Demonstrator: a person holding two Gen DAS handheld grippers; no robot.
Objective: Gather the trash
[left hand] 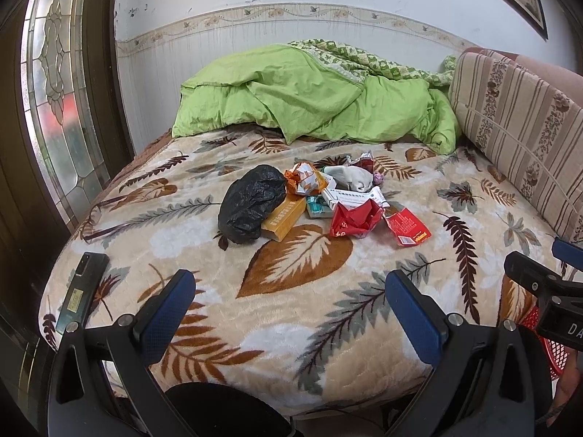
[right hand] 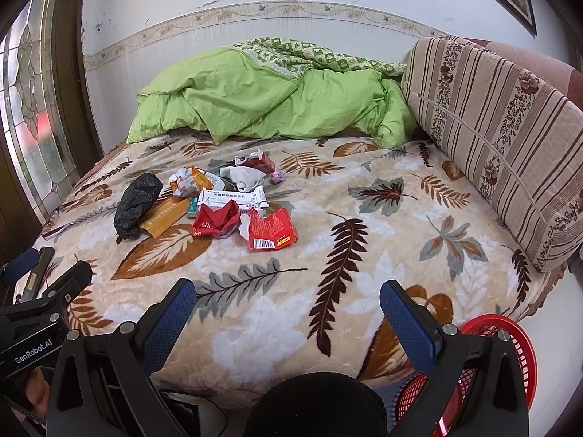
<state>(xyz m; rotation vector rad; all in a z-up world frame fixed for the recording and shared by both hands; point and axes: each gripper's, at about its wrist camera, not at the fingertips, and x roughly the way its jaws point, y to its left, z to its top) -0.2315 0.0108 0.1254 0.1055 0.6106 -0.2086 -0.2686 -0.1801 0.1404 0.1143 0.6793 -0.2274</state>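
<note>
where the trash pile [left hand: 320, 200] lies mid-bed on the leaf-print blanket [left hand: 291, 291], a black bag [left hand: 251, 204] touches an orange box [left hand: 284, 218], with red wrappers [right hand: 269, 233] beside a white box [right hand: 233, 198]; the left gripper [left hand: 291, 302] and right gripper [right hand: 288, 309] hover near the bed's edge, jaws spread wide, holding nothing; a red basket [right hand: 510, 349] sits below the right gripper.

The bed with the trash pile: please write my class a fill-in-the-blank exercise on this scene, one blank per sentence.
1. The crumpled plastic bag in the trash pile is ____ in colour.
2. The quilt bunched at the head of the bed is ____.
3. The basket beside the bed is ____.
4. The jaws of both grippers, left and right, stand ____.

Missing words: black; green; red; open
</note>
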